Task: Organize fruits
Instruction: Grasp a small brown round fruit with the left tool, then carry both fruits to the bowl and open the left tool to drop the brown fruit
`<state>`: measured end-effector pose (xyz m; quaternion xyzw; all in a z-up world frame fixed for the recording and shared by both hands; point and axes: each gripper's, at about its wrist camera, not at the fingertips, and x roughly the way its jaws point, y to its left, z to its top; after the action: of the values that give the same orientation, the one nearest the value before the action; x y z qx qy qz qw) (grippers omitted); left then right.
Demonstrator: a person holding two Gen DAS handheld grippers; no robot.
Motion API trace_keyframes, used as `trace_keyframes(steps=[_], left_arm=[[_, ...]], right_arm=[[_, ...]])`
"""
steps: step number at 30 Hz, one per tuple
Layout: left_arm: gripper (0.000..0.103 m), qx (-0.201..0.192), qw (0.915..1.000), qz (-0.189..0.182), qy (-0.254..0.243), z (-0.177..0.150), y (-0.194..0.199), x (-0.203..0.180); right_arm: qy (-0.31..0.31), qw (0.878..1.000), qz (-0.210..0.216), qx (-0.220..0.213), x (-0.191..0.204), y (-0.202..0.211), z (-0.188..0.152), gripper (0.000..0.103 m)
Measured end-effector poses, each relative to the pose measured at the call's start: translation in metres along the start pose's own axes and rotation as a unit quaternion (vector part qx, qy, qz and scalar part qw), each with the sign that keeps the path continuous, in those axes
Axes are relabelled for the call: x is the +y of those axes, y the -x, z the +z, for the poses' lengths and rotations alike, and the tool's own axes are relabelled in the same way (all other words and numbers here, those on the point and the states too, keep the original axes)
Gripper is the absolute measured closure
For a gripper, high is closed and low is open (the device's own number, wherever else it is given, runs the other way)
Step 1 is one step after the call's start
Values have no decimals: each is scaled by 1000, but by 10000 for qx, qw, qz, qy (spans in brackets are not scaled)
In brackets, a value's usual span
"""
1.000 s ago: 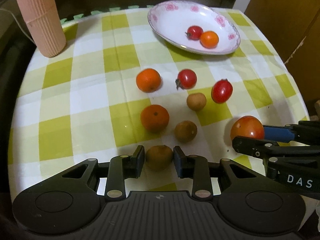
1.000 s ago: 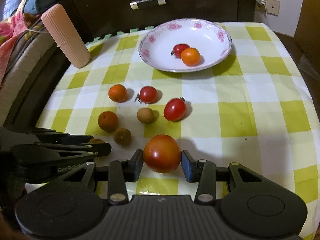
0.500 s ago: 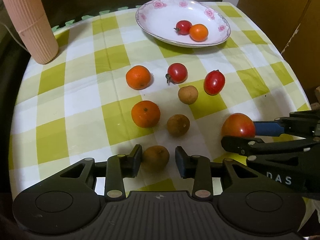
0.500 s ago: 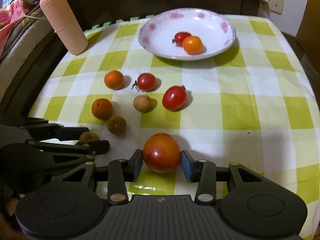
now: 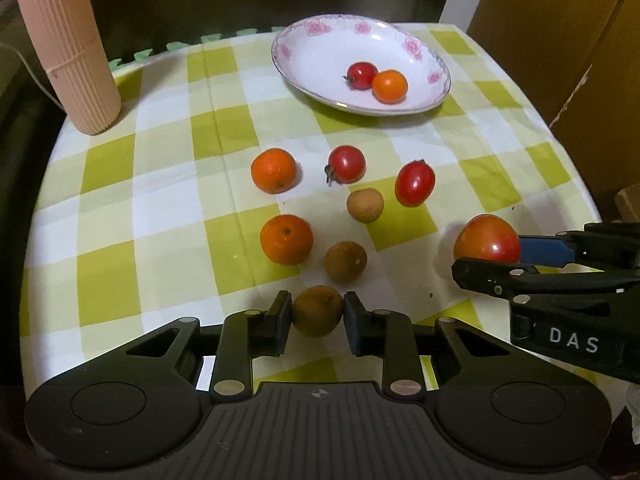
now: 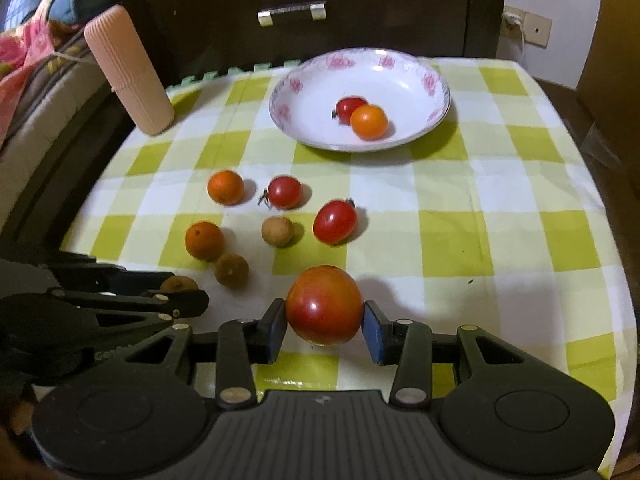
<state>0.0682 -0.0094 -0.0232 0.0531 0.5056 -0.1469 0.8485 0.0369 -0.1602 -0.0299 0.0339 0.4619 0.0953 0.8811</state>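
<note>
My left gripper (image 5: 316, 314) is shut on a brown round fruit (image 5: 317, 310) at the near edge of the checked cloth. To its right, my right gripper (image 6: 324, 322) is shut on a large red tomato (image 6: 324, 304), held slightly above the cloth; the left wrist view also shows this tomato (image 5: 486, 238). A flowered white plate (image 5: 280, 60) at the back holds a cherry tomato (image 5: 362, 75) and a small orange (image 5: 390, 86). Loose between plate and grippers lie two oranges (image 5: 286, 239), two cherry tomatoes (image 5: 415, 183) and two brown fruits (image 5: 345, 261).
A pink ribbed cylinder (image 5: 68, 48) stands at the cloth's back left corner. Behind the table is a dark cabinet with a metal drawer handle (image 6: 292, 12). Brown cardboard (image 5: 560, 40) rises to the right. The right half of the cloth (image 6: 500, 220) carries no fruit.
The left fingers have closed from a loose straddle onto the brown fruit. Both grippers have risen a little, and the tomato's shadow now falls apart from it.
</note>
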Motion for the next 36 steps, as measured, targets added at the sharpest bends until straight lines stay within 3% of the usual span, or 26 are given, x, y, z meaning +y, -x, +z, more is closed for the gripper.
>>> trace_keyframes(steps=[16,26,36], left_arm=[[67,-386,9990,-199,92,55,6,-7],[68,-528,9984,-189,58,107,-13,-13],[68,-458,9989,-94,75,138,-43,-13]], right_arm=[[-96,9994,-58,-324,-18,2,50,64],[-168,9987,-122,-462,-36,-20,96,64],[-253,9985,-189,-455,-58,-52,124,64]])
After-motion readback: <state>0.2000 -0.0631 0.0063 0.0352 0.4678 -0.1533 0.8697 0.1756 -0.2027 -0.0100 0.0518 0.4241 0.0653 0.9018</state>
